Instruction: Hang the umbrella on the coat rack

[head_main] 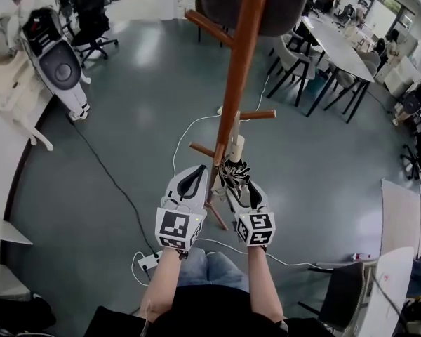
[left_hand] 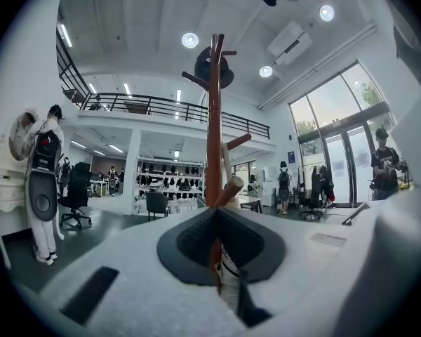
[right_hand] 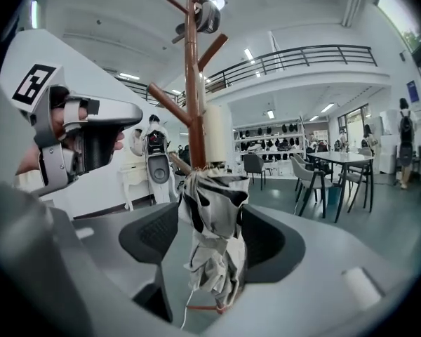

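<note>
A tall brown wooden coat rack point(head_main: 238, 55) point(left_hand: 214, 132) point(right_hand: 191, 83) stands straight ahead, with a dark hat point(right_hand: 209, 16) on its top pegs. A folded black-and-white umbrella point(right_hand: 214, 230) point(head_main: 235, 170) stands upright with its cream handle point(right_hand: 214, 135) uppermost, close against the pole. My right gripper point(right_hand: 214, 241) point(head_main: 237, 181) is shut on the umbrella's fabric body. A hand's width to its left, my left gripper point(head_main: 196, 170) point(left_hand: 216, 248) is open and holds nothing. The pole shows through the gap between its jaws.
Short pegs point(head_main: 256, 115) point(head_main: 202, 149) stick out of the pole just above the grippers. A white cable point(head_main: 189, 128) and a power strip point(head_main: 149, 262) lie on the grey floor. Tables and chairs point(head_main: 340, 44) stand at the right, and a white machine point(head_main: 56, 62) at the left.
</note>
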Demonstrator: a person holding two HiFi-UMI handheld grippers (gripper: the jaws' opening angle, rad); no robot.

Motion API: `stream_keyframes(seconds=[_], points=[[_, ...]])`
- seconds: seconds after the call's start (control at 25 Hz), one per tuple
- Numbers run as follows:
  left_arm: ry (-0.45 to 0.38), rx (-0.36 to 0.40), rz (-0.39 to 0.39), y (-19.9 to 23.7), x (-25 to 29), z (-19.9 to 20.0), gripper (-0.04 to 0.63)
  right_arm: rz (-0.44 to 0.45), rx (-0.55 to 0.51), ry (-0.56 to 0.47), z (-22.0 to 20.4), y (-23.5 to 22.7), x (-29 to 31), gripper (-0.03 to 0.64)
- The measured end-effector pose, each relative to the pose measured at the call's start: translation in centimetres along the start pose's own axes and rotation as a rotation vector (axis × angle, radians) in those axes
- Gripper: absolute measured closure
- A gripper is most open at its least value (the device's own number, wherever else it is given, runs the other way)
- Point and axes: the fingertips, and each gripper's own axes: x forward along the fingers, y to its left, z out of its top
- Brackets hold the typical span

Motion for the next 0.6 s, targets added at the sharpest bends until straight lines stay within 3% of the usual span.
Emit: stream_keyframes(seconds=[0.32,0.6], points=[[-0.046,0.007,0.006,0.1,0.6,6.9,0.592,-0.056,-0.018,-0.122,9.4,-1.7,-2.7,0.419],[-0.059,0.028,-0.005,-0.7,1.3,8.7,0.592,-0.063,-0.012,-0.264,16.4,-1.4,-4.8,0.484]])
